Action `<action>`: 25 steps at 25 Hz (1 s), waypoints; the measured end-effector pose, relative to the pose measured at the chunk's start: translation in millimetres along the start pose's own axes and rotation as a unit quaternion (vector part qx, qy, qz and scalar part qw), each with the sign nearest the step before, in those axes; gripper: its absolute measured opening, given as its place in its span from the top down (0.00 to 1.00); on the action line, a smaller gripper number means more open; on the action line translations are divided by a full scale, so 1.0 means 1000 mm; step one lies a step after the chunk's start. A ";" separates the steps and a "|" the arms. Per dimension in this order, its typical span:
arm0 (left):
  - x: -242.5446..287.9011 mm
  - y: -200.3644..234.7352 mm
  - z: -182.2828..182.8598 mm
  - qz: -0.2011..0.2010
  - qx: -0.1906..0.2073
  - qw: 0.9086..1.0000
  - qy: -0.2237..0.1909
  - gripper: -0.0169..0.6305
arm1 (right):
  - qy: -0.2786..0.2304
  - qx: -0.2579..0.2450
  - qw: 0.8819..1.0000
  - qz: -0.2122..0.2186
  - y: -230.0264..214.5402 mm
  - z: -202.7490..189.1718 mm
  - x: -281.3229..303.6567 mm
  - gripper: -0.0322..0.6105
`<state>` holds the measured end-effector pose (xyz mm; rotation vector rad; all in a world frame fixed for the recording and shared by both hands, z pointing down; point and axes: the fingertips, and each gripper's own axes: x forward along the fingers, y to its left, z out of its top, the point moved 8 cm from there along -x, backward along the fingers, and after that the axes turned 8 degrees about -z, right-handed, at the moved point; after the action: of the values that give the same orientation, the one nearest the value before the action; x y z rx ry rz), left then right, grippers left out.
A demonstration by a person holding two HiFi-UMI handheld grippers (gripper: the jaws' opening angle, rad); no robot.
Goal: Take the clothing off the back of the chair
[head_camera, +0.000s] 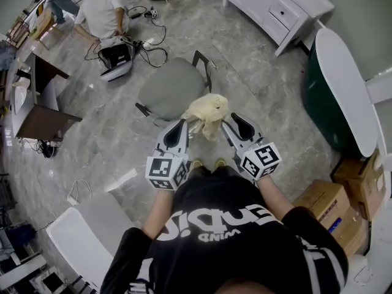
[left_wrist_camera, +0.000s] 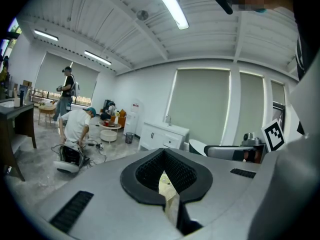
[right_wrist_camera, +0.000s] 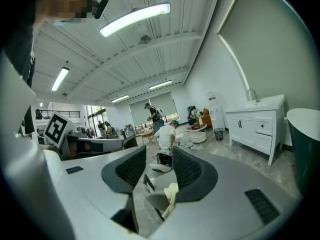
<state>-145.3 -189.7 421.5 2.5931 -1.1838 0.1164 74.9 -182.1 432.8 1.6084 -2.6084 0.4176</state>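
Note:
A pale yellow piece of clothing [head_camera: 207,110] is bunched over the back of a grey swivel chair [head_camera: 168,87], just in front of both grippers. My left gripper [head_camera: 182,126] is at the cloth's left edge. In the left gripper view its jaws [left_wrist_camera: 165,184] stand nearly together, with a strip of the clothing [left_wrist_camera: 167,189] pinched in the gap. My right gripper [head_camera: 236,121] is at the cloth's right side. In the right gripper view its jaws [right_wrist_camera: 159,173] stand apart; the clothing [right_wrist_camera: 171,193] and the chair [right_wrist_camera: 159,180] show between them, and the pads do not press on the cloth.
A person [head_camera: 101,11] kneels on the floor beyond the chair beside a device [head_camera: 115,57] and cables. A white cabinet [head_camera: 275,5] stands at the back right, a white-and-green tub [head_camera: 343,90] at the right, cardboard boxes [head_camera: 343,207] below it, and a desk [head_camera: 43,112] at the left.

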 end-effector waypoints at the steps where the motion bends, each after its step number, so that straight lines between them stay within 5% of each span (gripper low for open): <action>1: 0.000 0.000 -0.001 0.000 0.000 1.000 0.000 0.95 | 0.002 0.001 1.000 0.008 0.001 -0.001 0.001 0.72; 7: 0.005 -0.002 0.000 -0.002 -0.004 1.000 0.000 0.95 | -0.001 -0.022 0.998 0.054 0.007 -0.003 0.004 0.49; 25: 0.020 -0.007 -0.001 -0.003 0.003 1.000 0.010 0.95 | 0.103 -0.011 0.994 0.024 -0.020 -0.064 0.037 0.48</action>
<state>-127.0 -199.5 424.9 2.5941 -1.1712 0.1460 69.4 -207.0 505.2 1.4143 -2.4933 0.5248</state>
